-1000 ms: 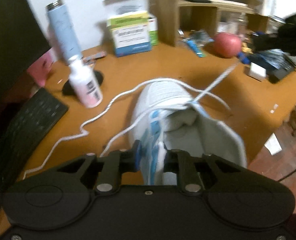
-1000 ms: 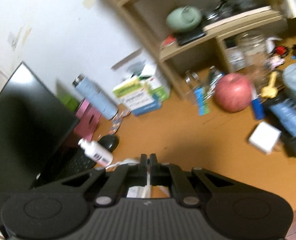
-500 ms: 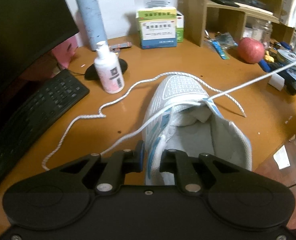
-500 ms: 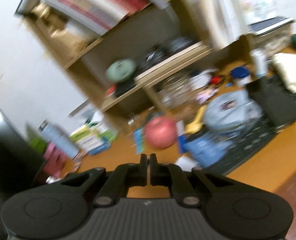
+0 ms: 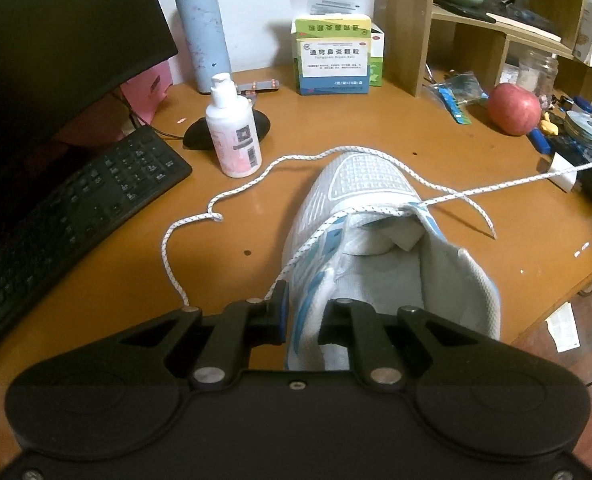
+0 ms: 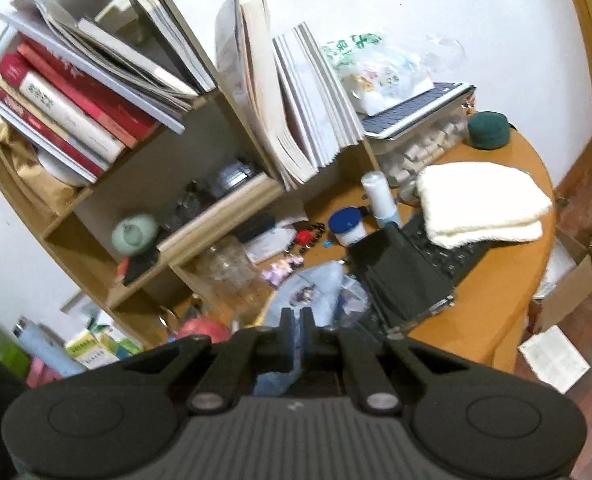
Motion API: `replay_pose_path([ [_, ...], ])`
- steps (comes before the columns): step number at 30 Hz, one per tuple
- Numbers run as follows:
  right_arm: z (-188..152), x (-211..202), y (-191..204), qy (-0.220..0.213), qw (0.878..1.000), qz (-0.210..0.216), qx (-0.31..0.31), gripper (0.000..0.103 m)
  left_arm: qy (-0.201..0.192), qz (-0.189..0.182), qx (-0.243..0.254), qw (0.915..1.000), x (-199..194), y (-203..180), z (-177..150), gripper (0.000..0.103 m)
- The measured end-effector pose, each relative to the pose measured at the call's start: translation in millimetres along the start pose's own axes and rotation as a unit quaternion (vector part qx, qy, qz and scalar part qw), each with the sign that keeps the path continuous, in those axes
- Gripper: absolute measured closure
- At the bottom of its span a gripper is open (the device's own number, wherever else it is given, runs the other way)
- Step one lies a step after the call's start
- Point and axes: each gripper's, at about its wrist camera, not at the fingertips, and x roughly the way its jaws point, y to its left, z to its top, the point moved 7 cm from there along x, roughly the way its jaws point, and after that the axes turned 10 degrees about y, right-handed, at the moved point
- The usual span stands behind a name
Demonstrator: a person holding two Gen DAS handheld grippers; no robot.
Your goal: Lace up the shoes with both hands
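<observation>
From the left wrist view, going left to right, a black keyboard (image 5: pixel 67 216) lay at nine o'clock on the bench (image 5: pixel 456 152), a white pump bottle (image 5: pixel 233 132) stood near eleven o'clock with a pale blue flask (image 5: pixel 203 28) behind it, and the white and blue sneaker (image 5: pixel 360 216) sat at the middle, toe toward twelve o'clock and heel toward the camera, so its long axis ran straight away from the left gripper (image 5: pixel 304 312). That gripper's jaws were clamped on the left collar of the sneaker near the heel, one finger outside and one inside the opening. The white shoelace (image 5: pixel 231 196) left the lowest eyelets in two runs: a slack end that looped across the bench toward nine o'clock and curled back close to the left gripper, and a taut end that ran from the tongue area toward three o'clock, off past a red apple (image 5: pixel 514 108) and the clutter on that side. In the right wrist view the right gripper (image 6: pixel 295 320) pointed at the bookshelf (image 6: pixel 223 204) with its jaws together; the lace was not visible between them there, so whether it was pinched could not be told, though the taut line suggested it. Judged from this, the next threading turned on the free lace lying to the right of the shoe, nearer the right hand, while the left hand steadied the heel.
</observation>
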Motion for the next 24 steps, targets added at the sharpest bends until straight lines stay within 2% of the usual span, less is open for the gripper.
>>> replay_pose_path([
  [2, -6.5, 3.5, 1.6, 0.009, 1.0, 0.005, 0.003, 0.1, 0.001, -0.001, 0.001, 1.0, 0.2, 0.3, 0.3, 0.093],
  [5, -24.7, 14.6, 21.8, 0.044, 0.998, 0.018, -0.034, 0.1, 0.003, -0.006, 0.009, 0.9999, -0.4, -2.2, 0.7, 0.093],
  [9, -63.3, 41.2, 59.0, 0.109, 0.99, 0.037, -0.085, 0.1, 0.006, -0.018, 0.022, 0.9996, -1.5, -4.4, 1.4, 0.092],
  [12, -85.9, 56.3, 79.4, 0.125, 0.984, 0.035, -0.119, 0.1, 0.008, -0.025, 0.04, 0.9989, -3.2, -4.9, 1.0, 0.089],
  [13, -89.4, 58.5, 82.1, 0.128, 0.983, 0.036, -0.123, 0.1, 0.008, -0.029, 0.046, 0.9985, -4.8, -5.0, 0.9, 0.087],
  [15, -96.6, 63.1, 85.8, 0.136, 0.982, 0.039, -0.124, 0.1, 0.006, -0.038, 0.059, 0.9975, -9.1, -6.1, 1.2, 0.069],
  [17, -99.2, 67.4, 85.3, 0.142, 0.981, 0.033, -0.127, 0.1, -0.008, -0.042, 0.081, 0.9958, -18.3, -7.9, 2.7, 0.065],
  [19, -98.8, 68.2, 81.6, 0.14, 0.982, 0.025, -0.125, 0.1, -0.005, -0.04, 0.104, 0.9938, -17.6, -10.2, 3.0, 0.068],
  [20, -96.3, 68.3, 78.4, 0.136, 0.983, 0.019, -0.123, 0.1, -0.001, -0.04, 0.113, 0.9928, -16.3, -11.1, 2.9, 0.074],
  [21, -90.2, 65.9, 72.3, 0.124, 0.985, 0.009, -0.118, 0.1, 0.005, -0.041, 0.112, 0.9929, -13.0, -9.7, 2.3, 0.088],
  [24, -65.8, 54.2, 49.2, 0.086, 0.992, -0.02, -0.094, 0.1, 0.027, -0.045, 0.08, 0.9954, -0.4, 1.9, 1.2, 0.091],
])
